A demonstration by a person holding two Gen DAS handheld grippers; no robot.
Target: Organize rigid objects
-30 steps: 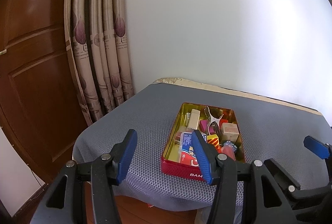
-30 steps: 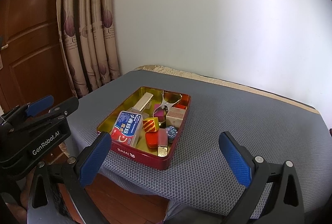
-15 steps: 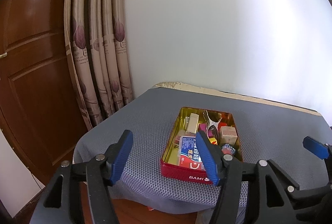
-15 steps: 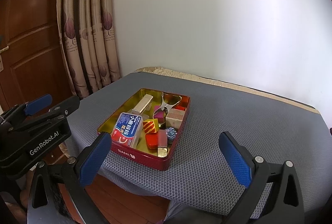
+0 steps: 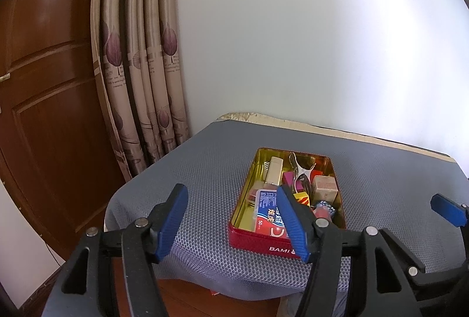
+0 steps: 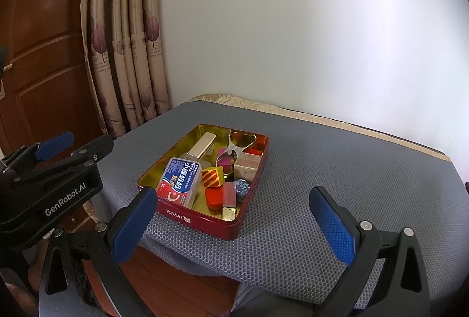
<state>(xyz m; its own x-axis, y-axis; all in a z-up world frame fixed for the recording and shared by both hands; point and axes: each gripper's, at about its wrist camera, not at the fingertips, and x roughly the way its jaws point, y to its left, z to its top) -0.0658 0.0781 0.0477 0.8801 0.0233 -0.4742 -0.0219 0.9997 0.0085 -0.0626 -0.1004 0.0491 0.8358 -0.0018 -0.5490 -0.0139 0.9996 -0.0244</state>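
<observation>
Both grippers are held low at the near edge of the table, angled downward toward the red rectangular metal tin with the gold inside (image 6: 187,213), and neither touches anything. The left gripper (image 5: 233,221) has its blue-padded jaws spread with only air between them; seen from its own camera, the right-hand pad overlaps the tin's near end without reaching it. The right gripper (image 6: 234,226) has its jaws spread wider, also with nothing between them, and the tin's near wall shows in the gap beyond.

The tin sits on the grey honeycomb-textured table cover (image 6: 337,170), towards its near left part, well short of the white wall (image 6: 293,23). Its near wall carries white lettering reading "BAMI". Inside lie a blue, white and red plastic box (image 6: 178,180) printed with Chinese characters and "50", a red and yellow striped cube (image 6: 213,176), a flat red case (image 6: 215,196), a cream rectangular block (image 6: 203,144), a pale wooden block (image 6: 247,164), a magenta block (image 6: 225,163), a blue patterned round piece (image 6: 242,187) and a shiny metal clip (image 6: 236,145).

In the right wrist view the left gripper's black body reads "GenRobot.AI". On the far left hang a beige curtain with purple leaf prints (image 5: 140,67), its small printed text too fine to read, and a brown wooden door (image 5: 44,82).
</observation>
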